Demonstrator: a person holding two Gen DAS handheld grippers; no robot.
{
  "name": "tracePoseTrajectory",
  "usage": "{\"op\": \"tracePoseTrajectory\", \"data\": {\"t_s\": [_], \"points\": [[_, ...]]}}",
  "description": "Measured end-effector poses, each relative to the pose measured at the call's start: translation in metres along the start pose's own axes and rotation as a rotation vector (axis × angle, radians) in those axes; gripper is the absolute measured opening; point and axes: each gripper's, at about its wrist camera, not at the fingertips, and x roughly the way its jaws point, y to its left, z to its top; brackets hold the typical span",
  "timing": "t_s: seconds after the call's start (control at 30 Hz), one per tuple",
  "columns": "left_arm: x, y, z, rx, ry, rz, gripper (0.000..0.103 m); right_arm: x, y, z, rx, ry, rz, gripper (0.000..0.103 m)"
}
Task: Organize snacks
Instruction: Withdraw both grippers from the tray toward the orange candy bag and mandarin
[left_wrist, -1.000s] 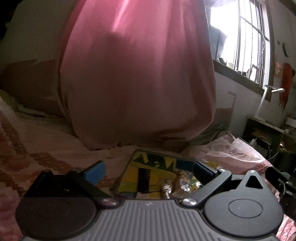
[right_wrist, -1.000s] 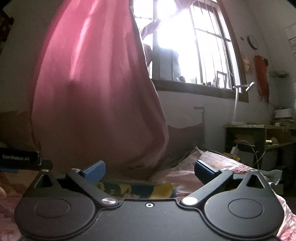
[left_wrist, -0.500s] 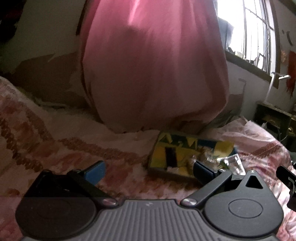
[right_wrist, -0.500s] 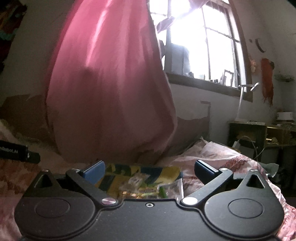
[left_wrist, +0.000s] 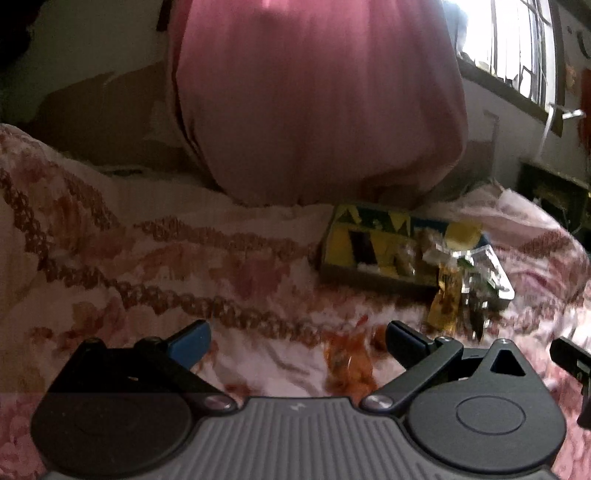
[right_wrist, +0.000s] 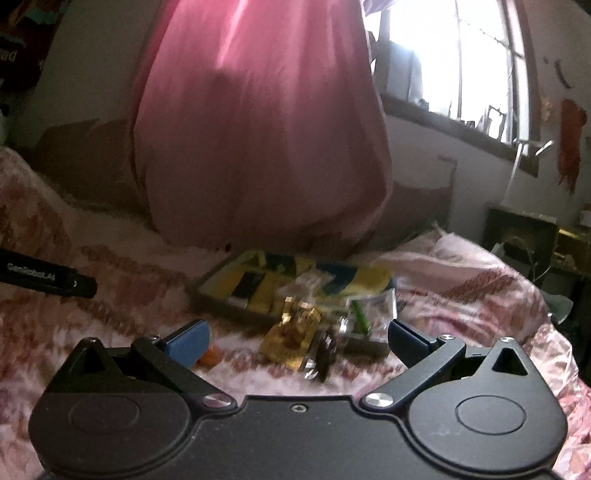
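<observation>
A shallow yellow and blue tray (left_wrist: 354, 273) lies on the pink patterned bedspread (left_wrist: 147, 258); it also shows in the right wrist view (right_wrist: 229, 295). Several snack packets lie on and beside its near right edge: a gold packet (left_wrist: 445, 302), clear wrappers (left_wrist: 480, 273), and an orange packet (left_wrist: 347, 363) close in front of my left gripper (left_wrist: 295, 343). The gold packet (right_wrist: 291, 336) and a clear wrapper (right_wrist: 369, 314) lie just ahead of my right gripper (right_wrist: 297, 341). Both grippers are open and empty, above the bed.
A big pink hanging cloth (left_wrist: 317, 103) rests on the bed behind the tray. A bright barred window (right_wrist: 458, 59) and a dark desk (right_wrist: 524, 236) are on the right. The left gripper's body (right_wrist: 44, 278) shows at the right wrist view's left edge.
Both grippers have pulled back and tilted down, so more bedspread and the snack packets in front of the tray have come into view. Both stayed open.
</observation>
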Motion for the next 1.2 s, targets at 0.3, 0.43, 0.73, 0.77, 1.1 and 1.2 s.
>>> {"op": "tracePoseTrajectory", "data": {"t_s": [0.3,0.43,0.73,0.77,1.1,1.2], "points": [[0.015,-0.007,-0.022,0.084,0.108,0.026,0.103,0.02,0.003,-0.014,0.001,0.122,0.021,0.102],[0.021,-0.011,-0.026,0.108,0.141,0.023,0.103,0.031,0.0,-0.02,0.027,0.182,0.018,0.102],[0.031,-0.021,-0.03,0.163,0.197,0.014,0.103,0.044,-0.003,-0.028,0.061,0.258,0.026,0.102],[0.032,-0.021,-0.03,0.168,0.203,0.014,0.103,0.045,-0.003,-0.029,0.06,0.262,0.027,0.102],[0.056,-0.036,-0.026,0.226,0.268,-0.048,0.103,0.055,-0.004,-0.032,0.072,0.261,0.029,0.102],[0.065,-0.042,-0.021,0.255,0.254,-0.06,0.103,0.062,-0.007,-0.032,0.079,0.257,0.02,0.102]]}}
